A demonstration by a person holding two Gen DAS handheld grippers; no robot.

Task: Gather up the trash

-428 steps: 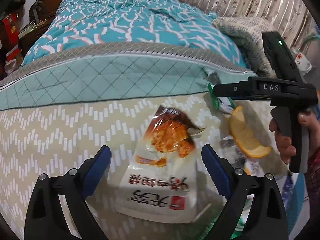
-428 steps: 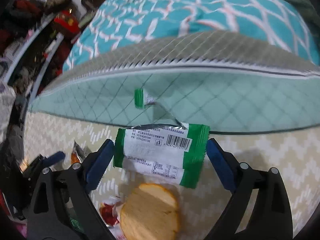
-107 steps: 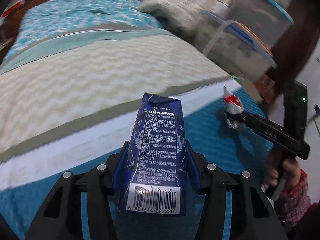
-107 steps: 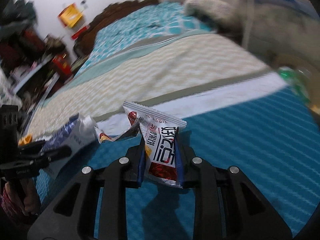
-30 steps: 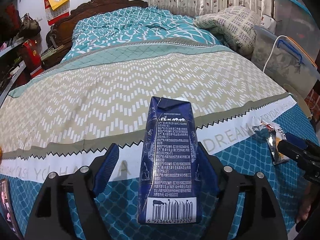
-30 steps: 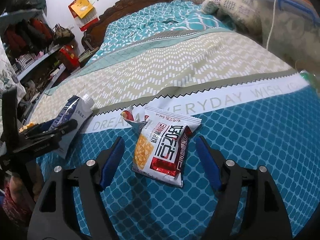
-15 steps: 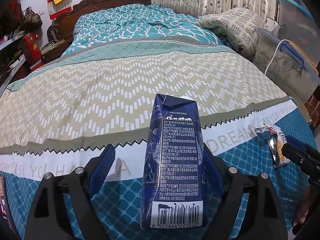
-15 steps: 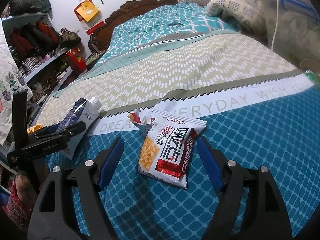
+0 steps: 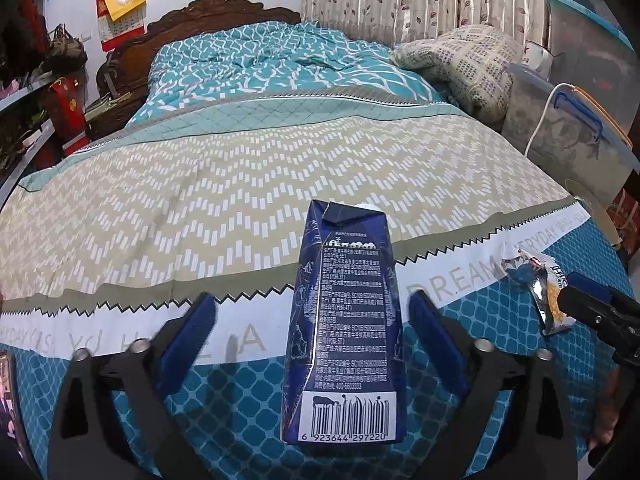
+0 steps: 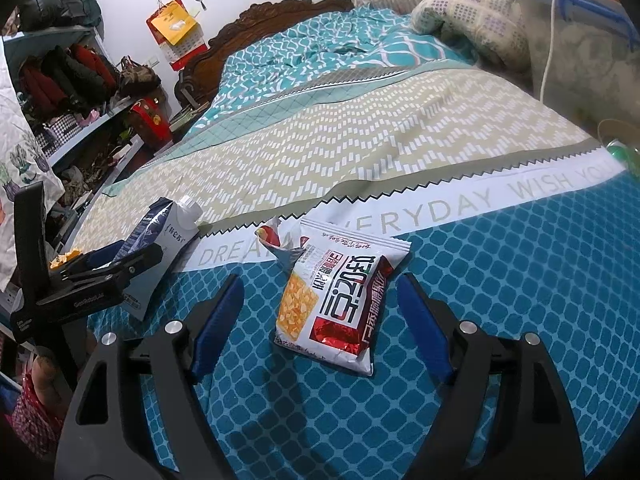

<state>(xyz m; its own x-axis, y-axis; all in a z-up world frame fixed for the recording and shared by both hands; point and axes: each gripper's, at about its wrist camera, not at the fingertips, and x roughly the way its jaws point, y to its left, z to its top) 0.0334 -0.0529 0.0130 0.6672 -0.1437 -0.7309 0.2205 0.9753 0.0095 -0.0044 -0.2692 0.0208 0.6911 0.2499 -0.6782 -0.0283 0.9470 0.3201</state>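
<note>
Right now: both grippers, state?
Left gripper: open, around the blue milk carton, not gripping.
Right gripper: open, snack packet loose between its fingers.

Milk carton (image 9: pixel 344 328) lies on bedspread (image 9: pixel 240 208) between fingers of left gripper (image 9: pixel 312 340), touching neither. Snack packet (image 10: pixel 340 296) lies on bedspread between fingers of right gripper (image 10: pixel 320 320), crumpled wrapper (image 10: pixel 280 244) touching its far end. Right gripper sits right of left gripper. Pillow (image 9: pixel 460 64) far ahead, right; storage box (image 9: pixel 568 128) beside bed, right; headboard (image 9: pixel 200 28) beyond.
</note>
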